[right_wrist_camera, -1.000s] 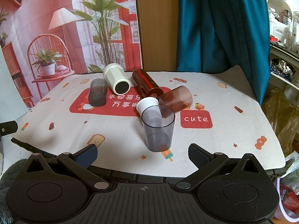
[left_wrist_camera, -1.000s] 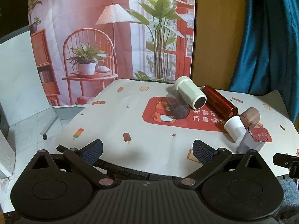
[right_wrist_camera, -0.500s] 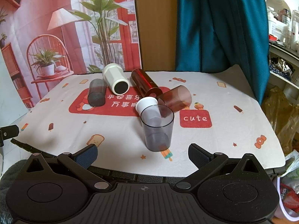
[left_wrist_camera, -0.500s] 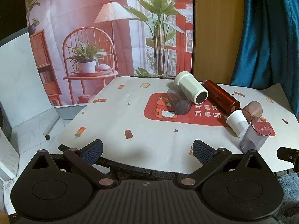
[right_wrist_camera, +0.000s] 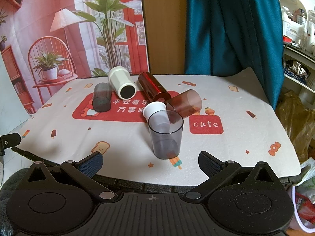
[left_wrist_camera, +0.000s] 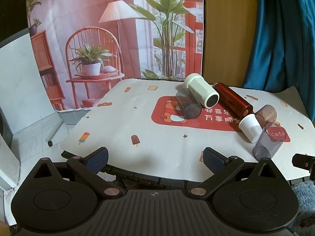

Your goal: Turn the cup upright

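A clear grey cup stands upright near the table's front edge, also in the left wrist view at the right. Behind it lie a small white cup, a brown translucent cup, a dark red tumbler, a cream tumbler and a second grey cup, all on their sides. My right gripper is open and empty, just short of the upright cup. My left gripper is open and empty at the table's front left edge.
The table carries a white printed cloth with a red "cute" patch. A printed backdrop hangs behind, a teal curtain at the right. Bags sit right of the table.
Both grippers have drawn back slightly from the table, the left one also rising a little. The cups have not moved.
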`<state>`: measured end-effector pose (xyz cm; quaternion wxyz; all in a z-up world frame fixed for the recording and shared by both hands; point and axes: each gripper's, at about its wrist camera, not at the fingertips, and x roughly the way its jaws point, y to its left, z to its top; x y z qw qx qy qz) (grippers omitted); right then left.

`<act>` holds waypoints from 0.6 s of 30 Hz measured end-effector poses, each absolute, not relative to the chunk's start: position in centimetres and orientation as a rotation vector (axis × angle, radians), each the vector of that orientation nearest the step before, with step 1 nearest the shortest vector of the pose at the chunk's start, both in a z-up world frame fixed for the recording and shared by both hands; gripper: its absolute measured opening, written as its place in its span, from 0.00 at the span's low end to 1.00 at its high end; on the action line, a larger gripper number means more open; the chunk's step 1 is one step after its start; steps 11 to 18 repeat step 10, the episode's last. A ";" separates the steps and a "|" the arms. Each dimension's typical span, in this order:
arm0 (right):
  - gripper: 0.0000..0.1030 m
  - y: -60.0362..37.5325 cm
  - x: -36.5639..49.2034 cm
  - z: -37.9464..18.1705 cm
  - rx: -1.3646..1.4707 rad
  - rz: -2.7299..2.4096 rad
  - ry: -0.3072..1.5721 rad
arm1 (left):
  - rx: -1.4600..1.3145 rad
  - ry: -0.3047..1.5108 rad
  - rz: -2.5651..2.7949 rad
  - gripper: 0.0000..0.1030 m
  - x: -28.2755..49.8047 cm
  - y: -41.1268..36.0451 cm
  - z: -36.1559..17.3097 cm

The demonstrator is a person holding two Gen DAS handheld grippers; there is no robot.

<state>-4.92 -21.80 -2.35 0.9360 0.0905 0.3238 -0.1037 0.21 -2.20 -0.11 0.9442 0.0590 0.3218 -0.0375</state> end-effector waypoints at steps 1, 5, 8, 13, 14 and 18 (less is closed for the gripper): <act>1.00 -21.8 -4.9 -2.4 0.185 -0.212 0.662 | 0.121 0.657 -0.076 1.00 0.2 -2.2 -0.1; 1.00 -21.8 -4.9 -2.3 0.185 -0.212 0.662 | 0.122 0.664 -0.076 1.00 0.2 -2.1 -0.2; 1.00 -21.9 -4.9 -2.4 0.186 -0.212 0.662 | 0.124 0.667 -0.076 1.00 0.2 -2.1 -0.2; 1.00 -21.8 -4.9 -2.4 0.186 -0.212 0.662 | 0.124 0.666 -0.076 1.00 0.2 -2.0 -0.2; 1.00 -21.8 -4.9 -2.4 0.186 -0.212 0.662 | 0.124 0.666 -0.076 1.00 0.2 -2.0 -0.2; 1.00 -21.8 -4.9 -2.4 0.186 -0.212 0.662 | 0.124 0.666 -0.076 1.00 0.2 -2.0 -0.2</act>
